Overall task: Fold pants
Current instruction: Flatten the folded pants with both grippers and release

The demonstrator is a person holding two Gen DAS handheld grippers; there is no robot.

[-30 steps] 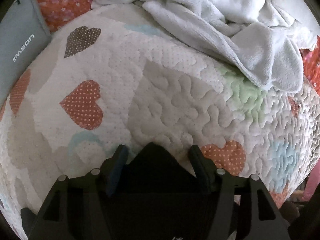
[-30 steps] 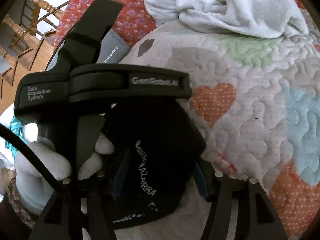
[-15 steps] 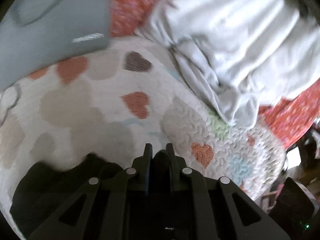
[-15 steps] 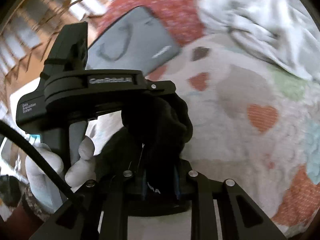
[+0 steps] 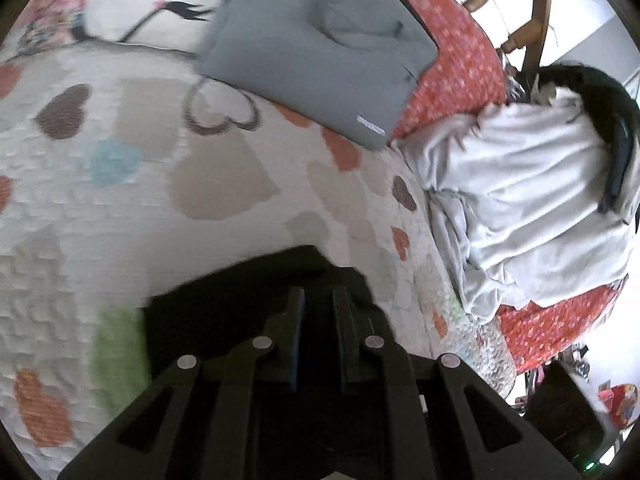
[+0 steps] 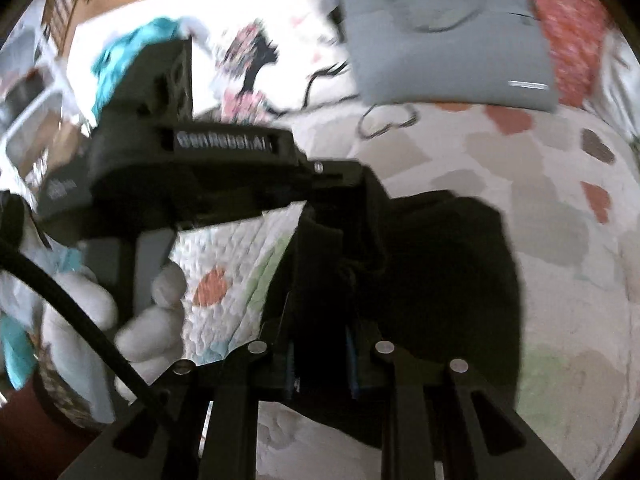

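Note:
The black pants (image 5: 224,292) hang bunched over a quilt with a heart pattern (image 5: 120,208). In the left wrist view my left gripper (image 5: 319,306) is shut on a fold of the black cloth, which fills the narrow gap between its fingers. In the right wrist view my right gripper (image 6: 322,320) is shut on another bunch of the pants (image 6: 460,264). The left gripper (image 6: 344,184) sits just above and to the left there, pinching the same cloth and held by a hand in a white glove (image 6: 152,320). The rest of the pants drape down to the right.
A grey padded bag (image 5: 316,52) lies at the far side of the quilt, on a red flowered sheet (image 5: 460,68). A crumpled white blanket (image 5: 520,200) is heaped to the right. A printed pillow (image 6: 256,56) and wooden furniture (image 5: 536,12) stand beyond.
Both grippers went from open around the black cloth to shut on it. Both then swung across the bed and rolled, so the pants came up off the quilt and the grey bag moved to the top middle.

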